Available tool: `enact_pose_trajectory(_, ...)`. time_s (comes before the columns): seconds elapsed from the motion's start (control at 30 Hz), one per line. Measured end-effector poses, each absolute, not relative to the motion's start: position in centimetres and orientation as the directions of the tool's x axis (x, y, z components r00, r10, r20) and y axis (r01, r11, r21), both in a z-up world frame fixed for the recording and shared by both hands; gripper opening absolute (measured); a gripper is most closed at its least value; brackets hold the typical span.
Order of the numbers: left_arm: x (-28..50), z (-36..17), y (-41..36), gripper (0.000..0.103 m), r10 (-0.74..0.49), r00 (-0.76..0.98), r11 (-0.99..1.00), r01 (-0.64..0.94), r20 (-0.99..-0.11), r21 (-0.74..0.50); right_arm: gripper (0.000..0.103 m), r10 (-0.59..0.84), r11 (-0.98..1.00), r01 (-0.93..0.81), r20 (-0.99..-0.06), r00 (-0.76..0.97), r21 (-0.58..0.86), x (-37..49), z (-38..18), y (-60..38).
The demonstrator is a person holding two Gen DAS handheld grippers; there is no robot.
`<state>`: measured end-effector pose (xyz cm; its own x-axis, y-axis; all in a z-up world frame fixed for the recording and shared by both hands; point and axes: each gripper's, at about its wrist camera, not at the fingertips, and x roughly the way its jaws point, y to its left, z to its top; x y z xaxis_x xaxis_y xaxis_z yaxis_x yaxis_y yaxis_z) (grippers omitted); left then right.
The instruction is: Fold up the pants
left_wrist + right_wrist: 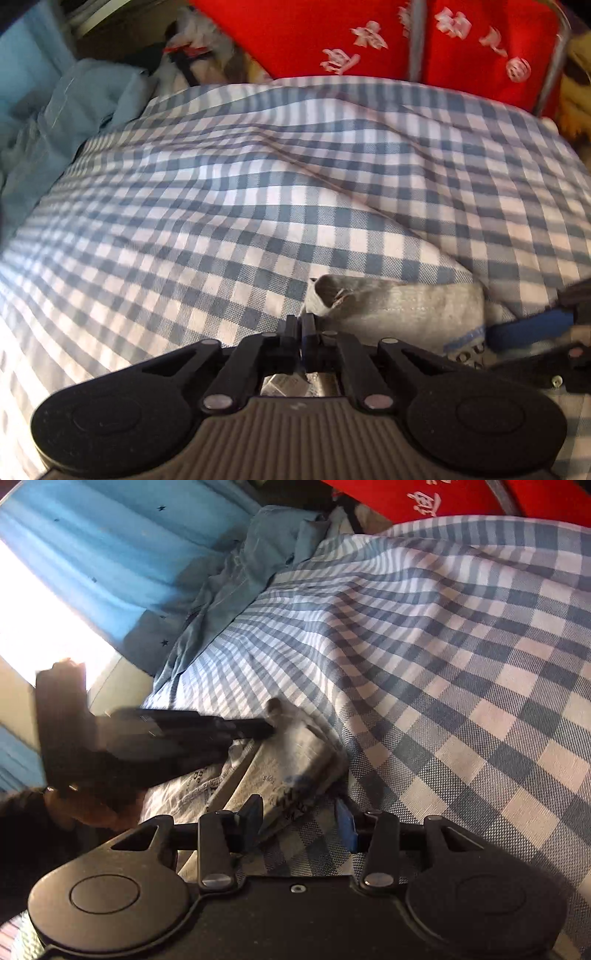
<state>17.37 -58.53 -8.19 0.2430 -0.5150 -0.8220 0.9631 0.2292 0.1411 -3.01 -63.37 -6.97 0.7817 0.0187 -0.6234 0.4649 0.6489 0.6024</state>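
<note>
Left wrist view: left gripper (300, 326) has its jaws together, pinching a corner of the grey pants (399, 306) near the bottom centre. The pants lie bunched on the checked bedsheet (221, 206), right of centre. The right gripper's blue pad (532, 328) touches their right end. No containers visible.

Right wrist view: right gripper (301, 829) stands half apart, straddling a thick printed fold of the pants (295, 753); whether the pads press it I cannot tell. The left gripper (258, 727) bites the far corner.

Risk: the thin corner pinch may slip under tension, or catch the sheet beneath.
</note>
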Motion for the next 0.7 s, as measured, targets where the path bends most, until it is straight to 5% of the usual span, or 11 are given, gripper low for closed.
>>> enact_pose_trajectory(0.03,17.7,-8.0,-58.3,0.008,-0.522,0.232,0.246,0.962,-0.821,0.115,0.046,0.017,0.647,0.471,-0.629,0.777,0.599,-3.0,-6.9,-63.4)
enact_pose_trajectory(0.13,18.8,-7.5,-57.2,0.06,-0.536,0.256,0.327,0.942,-0.804,0.081,0.046,0.013,0.634,0.479,-0.628,0.778,0.607,-3.1,-7.1,-63.4)
enact_pose_trajectory(0.17,19.0,-7.1,-56.7,0.064,-0.543,0.268,0.351,0.933,-0.796,0.075,0.046,0.013,0.621,0.483,-0.625,0.781,0.617,-3.1,-7.2,-63.5)
enact_pose_trajectory(0.33,20.1,-5.8,-54.2,0.07,-0.557,0.3,0.451,0.892,-0.775,0.021,0.045,-0.003,0.555,0.504,-0.604,0.797,0.662,-3.1,-7.7,-64.2)
enact_pose_trajectory(0.43,20.6,-7.9,-55.0,0.069,-0.442,0.357,0.477,0.871,-0.823,0.122,0.035,-0.044,0.549,0.536,-0.618,0.785,0.642,-2.7,-7.7,-64.3)
enact_pose_trajectory(0.57,21.6,-8.0,-54.8,0.073,-0.447,0.387,0.545,0.833,-0.806,0.098,0.01,-0.082,0.516,0.578,-0.635,0.768,0.633,-2.6,-8.2,-64.8)
enact_pose_trajectory(0.7,21.8,-6.5,-53.9,0.073,-0.449,0.391,0.603,0.796,-0.803,0.051,0.009,-0.091,0.529,0.569,-0.624,0.776,0.629,-2.8,-8.3,-64.7)
